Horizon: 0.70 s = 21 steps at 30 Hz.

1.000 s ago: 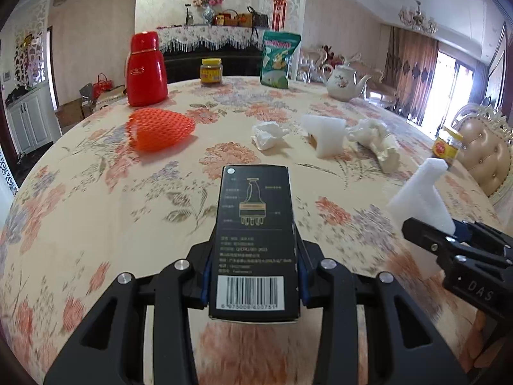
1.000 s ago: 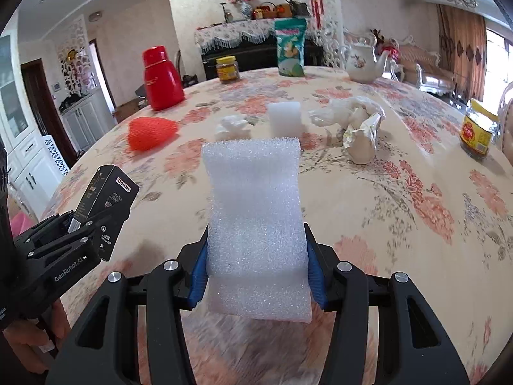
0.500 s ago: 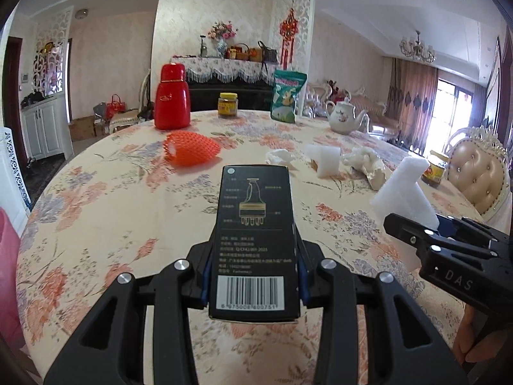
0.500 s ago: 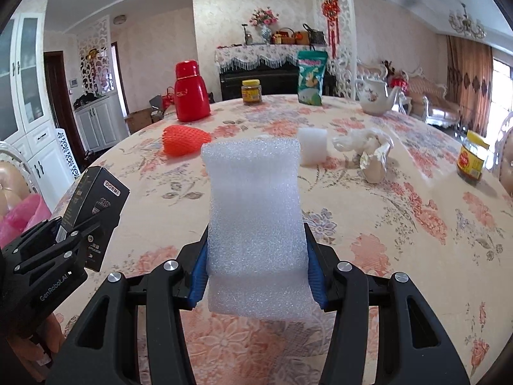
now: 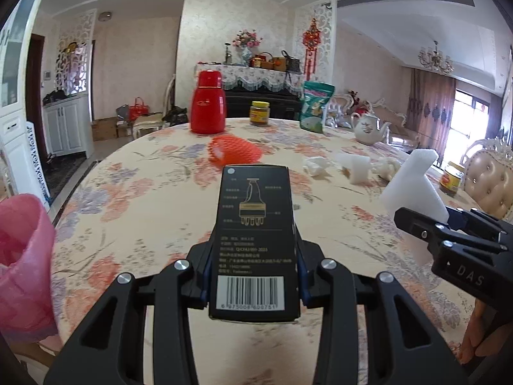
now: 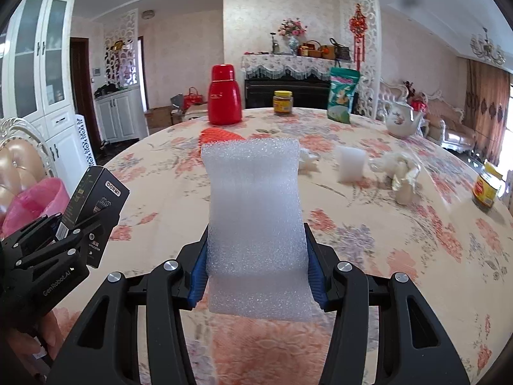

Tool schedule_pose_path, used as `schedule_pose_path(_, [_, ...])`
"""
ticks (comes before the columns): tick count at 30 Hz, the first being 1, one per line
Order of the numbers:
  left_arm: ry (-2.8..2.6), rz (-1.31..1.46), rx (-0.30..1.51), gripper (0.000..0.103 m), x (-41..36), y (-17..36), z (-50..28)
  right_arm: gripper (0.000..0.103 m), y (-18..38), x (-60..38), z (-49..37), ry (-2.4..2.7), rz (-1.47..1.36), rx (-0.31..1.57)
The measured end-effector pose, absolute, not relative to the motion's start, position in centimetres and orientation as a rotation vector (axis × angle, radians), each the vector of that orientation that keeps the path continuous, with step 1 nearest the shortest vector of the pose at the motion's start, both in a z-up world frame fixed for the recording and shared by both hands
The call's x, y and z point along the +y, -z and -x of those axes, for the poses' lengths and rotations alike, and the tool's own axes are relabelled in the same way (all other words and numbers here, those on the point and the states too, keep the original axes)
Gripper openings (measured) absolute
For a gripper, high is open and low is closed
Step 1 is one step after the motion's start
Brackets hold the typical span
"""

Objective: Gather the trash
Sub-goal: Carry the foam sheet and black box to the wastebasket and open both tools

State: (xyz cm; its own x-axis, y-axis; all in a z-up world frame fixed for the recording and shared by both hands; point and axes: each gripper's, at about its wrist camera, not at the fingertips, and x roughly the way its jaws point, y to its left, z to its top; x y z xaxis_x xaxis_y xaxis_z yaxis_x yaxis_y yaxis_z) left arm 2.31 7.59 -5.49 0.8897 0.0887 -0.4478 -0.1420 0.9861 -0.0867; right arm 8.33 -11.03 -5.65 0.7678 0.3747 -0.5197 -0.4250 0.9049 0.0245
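Observation:
My left gripper (image 5: 255, 284) is shut on a black carton box (image 5: 255, 234) with a barcode, held above the table's near edge. My right gripper (image 6: 256, 276) is shut on a white foam sheet (image 6: 255, 218). The foam also shows in the left wrist view (image 5: 413, 183), and the box in the right wrist view (image 6: 96, 205). A pink bag-lined bin (image 5: 22, 256) stands at the left, below table height; it also shows in the right wrist view (image 6: 35, 202). On the table lie an orange foam net (image 5: 234, 152), crumpled tissue (image 5: 315, 166), a white foam block (image 5: 356, 168) and crumpled wrapping (image 6: 400, 173).
A floral-cloth round table (image 5: 154, 192) carries a red thermos (image 5: 207, 107), a jar (image 5: 259, 114), a green snack bag (image 5: 315, 106), a teapot (image 5: 368, 128) and a yellow-label jar (image 6: 487, 187). Padded chairs stand at the right (image 5: 487, 179) and the left (image 6: 19, 163).
Both grippers have pulled back and up from the table with their items still held. The pink bin has come into view at the left.

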Motion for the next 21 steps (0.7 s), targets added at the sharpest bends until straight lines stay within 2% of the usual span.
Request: schedule_pose_path(21, [-0.344,0.149,0.406,0.038,18.9,4.8,3.1,0.049,4.9,2.3,-7.5,-0.657,0.204,0.539])
